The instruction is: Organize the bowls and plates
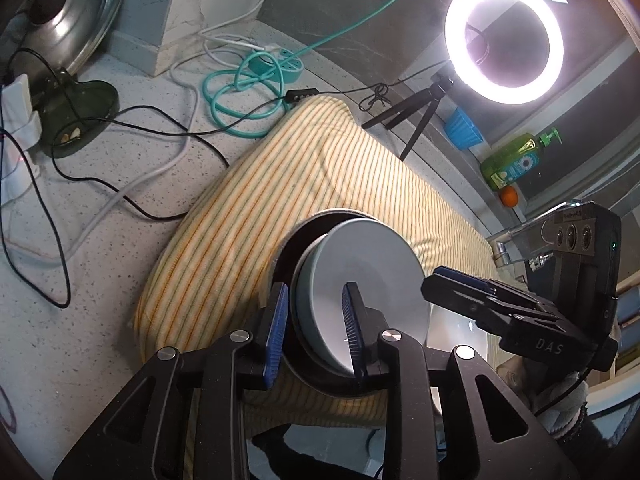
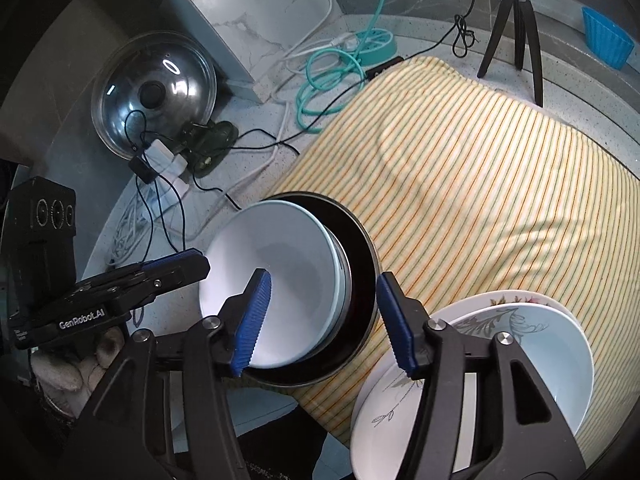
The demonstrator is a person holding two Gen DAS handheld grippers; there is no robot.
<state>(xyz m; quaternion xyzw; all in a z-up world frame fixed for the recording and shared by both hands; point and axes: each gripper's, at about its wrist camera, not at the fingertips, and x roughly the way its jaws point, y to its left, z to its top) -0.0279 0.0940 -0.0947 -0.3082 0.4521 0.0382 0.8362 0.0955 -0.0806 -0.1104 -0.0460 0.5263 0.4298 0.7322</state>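
- We see a striped cloth (image 2: 480, 184) spread on the counter (image 1: 104, 240), and we place everything from it.
- A dark bowl (image 2: 360, 256) sits at the near edge of the cloth, tipped on its side.
- A pale bowl (image 2: 276, 280) sits inside the dark bowl, and it leans too.
- Our left gripper (image 1: 316, 330) has its blue fingers (image 1: 277, 332) on each side of the pale bowl's rim. We cannot tell if they press it or just sit close.
- Our right gripper (image 2: 326, 322) is spread wide. One finger is in front of the pale bowl's hollow and the other is by the dark bowl's outer side. It holds nothing.
- Two plates (image 2: 516, 344) with leaf drawings are stacked on the cloth's near right corner, just beside the dark bowl.
- A ring light (image 1: 504, 40) on a small tripod (image 2: 516, 28) stands past the far edge of the cloth.
- A blue cup (image 2: 606, 40) is near the tripod.
- Teal and black cords (image 2: 320, 80) lie on the counter by the cloth's far left corner.
- A pot lid (image 2: 154, 96) leans up well left of the cloth.
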